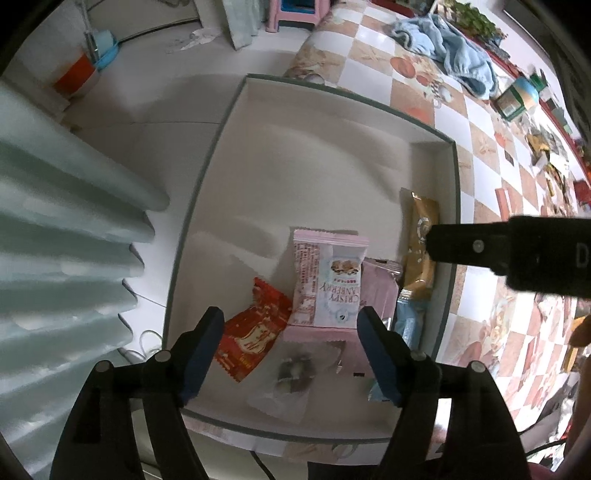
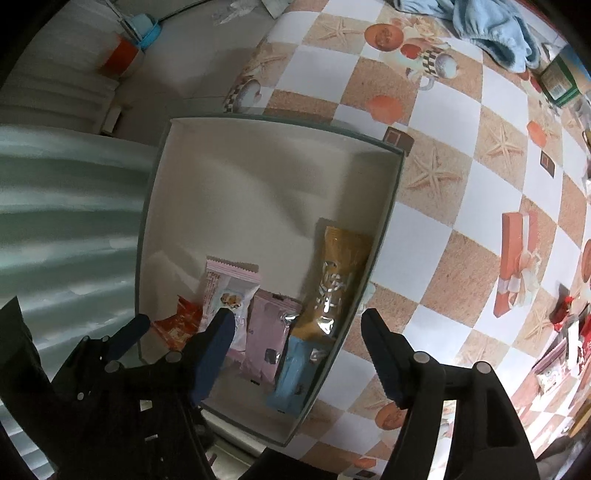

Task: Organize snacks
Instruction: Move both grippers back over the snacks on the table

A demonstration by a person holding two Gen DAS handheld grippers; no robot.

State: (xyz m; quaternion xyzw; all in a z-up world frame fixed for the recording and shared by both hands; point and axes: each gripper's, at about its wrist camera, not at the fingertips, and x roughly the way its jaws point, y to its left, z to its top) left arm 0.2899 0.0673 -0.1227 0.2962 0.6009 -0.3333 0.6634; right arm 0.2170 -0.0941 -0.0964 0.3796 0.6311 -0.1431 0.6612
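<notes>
Snacks lie bunched in the near corner of a white box on our checkered seashell tablecloth; a pink cranberry packet sits on top. Our left gripper and right gripper hover above, both spread and empty. A blue towel is crumpled at the table's far end.

Looks like a home. A table with a checkered tablecloth full of starfish and cups. A crumpled blue towel on top. A pink plastic stool on the pale floor, an orange and white bucket nearby. Green plants at the far edge.
</notes>
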